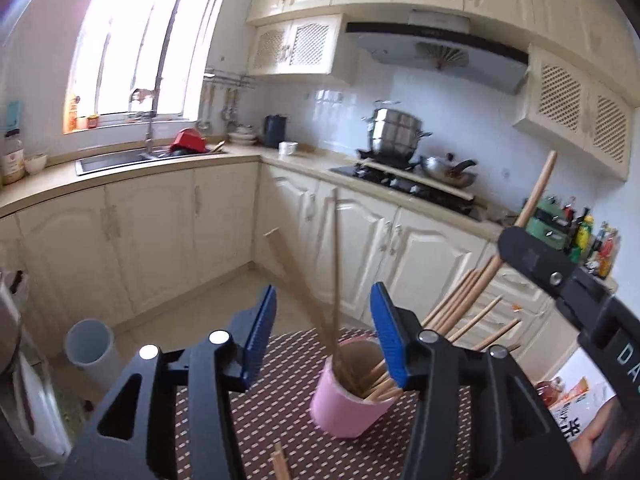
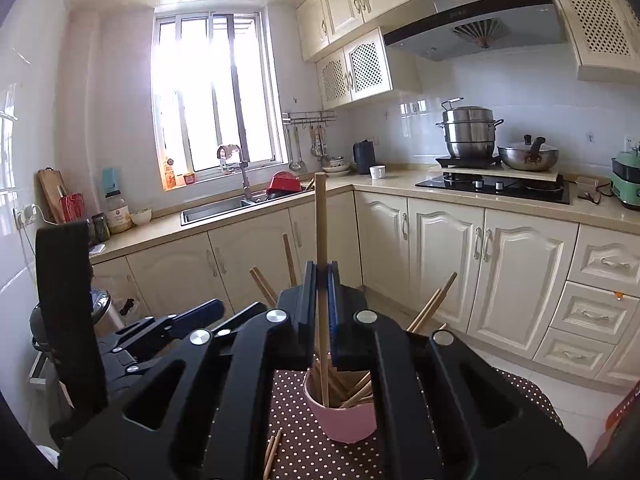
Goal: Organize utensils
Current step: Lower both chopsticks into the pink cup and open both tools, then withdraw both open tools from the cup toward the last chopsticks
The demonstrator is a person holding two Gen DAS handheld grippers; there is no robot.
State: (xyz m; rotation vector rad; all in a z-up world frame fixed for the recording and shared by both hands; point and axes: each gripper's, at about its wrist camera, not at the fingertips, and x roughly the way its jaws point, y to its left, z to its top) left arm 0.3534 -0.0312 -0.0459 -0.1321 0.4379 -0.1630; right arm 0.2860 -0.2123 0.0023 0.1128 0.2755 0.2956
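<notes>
A pink cup [image 1: 344,404] [image 2: 344,420] stands on a brown polka-dot tablecloth [image 1: 260,420] and holds several wooden chopsticks [image 1: 460,308] that fan outward. My left gripper [image 1: 324,332] is open just above the cup. Two blurred chopsticks [image 1: 335,272] rise between its blue pads [image 1: 264,332], and neither pad presses on them. My right gripper [image 2: 321,280] [image 1: 532,260] is shut on a thicker wooden stick [image 2: 320,220] [image 1: 536,196], whose lower end reaches into the cup. Loose chopsticks [image 2: 272,452] [image 1: 280,460] lie on the cloth in front of the cup.
A grey bin [image 1: 90,344] stands on the floor to the left of the table. Cream cabinets [image 2: 440,272] run behind, with a sink [image 2: 224,208] and a stove carrying pots [image 2: 468,132]. An orange-and-white package [image 1: 576,400] lies at the table's right edge.
</notes>
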